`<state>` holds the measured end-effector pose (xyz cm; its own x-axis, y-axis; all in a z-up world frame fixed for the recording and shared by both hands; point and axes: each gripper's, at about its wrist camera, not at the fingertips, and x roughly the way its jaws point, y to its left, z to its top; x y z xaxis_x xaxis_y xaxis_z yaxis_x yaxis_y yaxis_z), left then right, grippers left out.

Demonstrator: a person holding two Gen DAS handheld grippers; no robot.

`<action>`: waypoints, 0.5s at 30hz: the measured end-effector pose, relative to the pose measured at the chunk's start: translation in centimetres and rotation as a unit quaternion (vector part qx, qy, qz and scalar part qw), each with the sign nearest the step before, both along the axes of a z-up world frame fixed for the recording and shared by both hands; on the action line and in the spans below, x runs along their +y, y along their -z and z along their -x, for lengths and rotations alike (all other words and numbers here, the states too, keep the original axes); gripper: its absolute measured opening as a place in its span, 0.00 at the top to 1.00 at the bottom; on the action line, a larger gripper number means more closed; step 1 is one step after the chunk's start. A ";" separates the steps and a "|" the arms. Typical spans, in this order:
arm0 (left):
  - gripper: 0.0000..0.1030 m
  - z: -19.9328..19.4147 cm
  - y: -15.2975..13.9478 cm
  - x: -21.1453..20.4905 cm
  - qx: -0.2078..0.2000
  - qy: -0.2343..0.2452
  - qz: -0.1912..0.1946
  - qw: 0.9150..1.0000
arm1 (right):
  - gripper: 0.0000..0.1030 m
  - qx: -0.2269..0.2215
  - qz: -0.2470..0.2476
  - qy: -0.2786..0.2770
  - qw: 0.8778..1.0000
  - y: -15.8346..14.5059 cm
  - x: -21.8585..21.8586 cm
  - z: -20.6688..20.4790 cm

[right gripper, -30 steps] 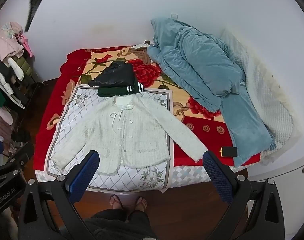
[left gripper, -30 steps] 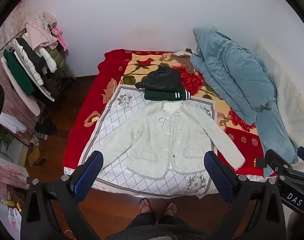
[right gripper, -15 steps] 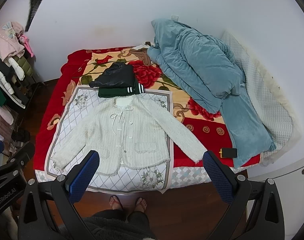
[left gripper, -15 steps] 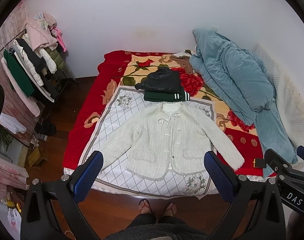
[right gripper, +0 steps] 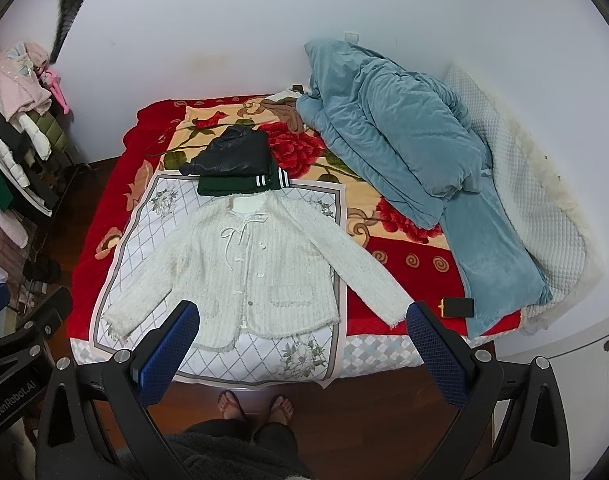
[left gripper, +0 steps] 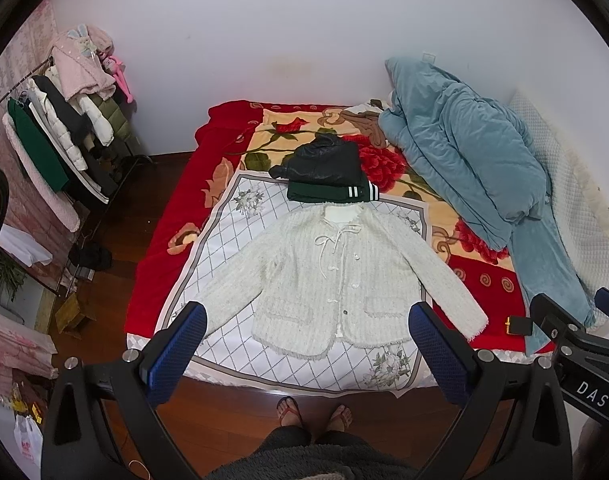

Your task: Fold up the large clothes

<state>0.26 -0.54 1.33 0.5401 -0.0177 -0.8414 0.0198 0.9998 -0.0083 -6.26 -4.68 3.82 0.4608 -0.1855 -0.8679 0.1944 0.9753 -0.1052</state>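
Observation:
A white knitted cardigan (left gripper: 340, 276) lies flat and face up on a white floral sheet (left gripper: 224, 240) at the foot of the bed, both sleeves spread out. It also shows in the right wrist view (right gripper: 260, 264). My left gripper (left gripper: 306, 328) is open and empty, held high above the bed's near edge. My right gripper (right gripper: 300, 324) is open and empty at the same height. Beyond the collar lies a stack of folded clothes: a black jacket (left gripper: 324, 158) on a dark green garment (left gripper: 328, 193).
A blue quilt (left gripper: 464, 160) is heaped on the bed's right side. A black phone (right gripper: 458, 307) lies near the right sleeve cuff. A clothes rack (left gripper: 60, 136) stands at the left. The person's feet (left gripper: 312, 414) stand on the wood floor by the bed.
Both grippers have drifted slightly; the view of the bed has shifted a little. Nothing on the bed has moved.

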 end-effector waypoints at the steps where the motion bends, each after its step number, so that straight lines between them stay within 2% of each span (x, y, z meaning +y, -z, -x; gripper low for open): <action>1: 0.00 0.0 0.0 0.0 0.000 0.000 0.000 1.000 | 0.00 0.000 0.000 -0.001 1.000 -0.1 0.0 -0.1; 15: 0.00 0.2 -0.3 -0.3 -0.002 -0.001 0.000 1.000 | 0.00 0.000 0.000 -0.001 1.000 -0.1 0.0 -0.1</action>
<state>0.02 -0.84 1.58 0.5440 -0.0173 -0.8389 0.0175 0.9998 -0.0092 -6.19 -4.68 3.88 0.4619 -0.1855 -0.8673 0.1931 0.9755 -0.1058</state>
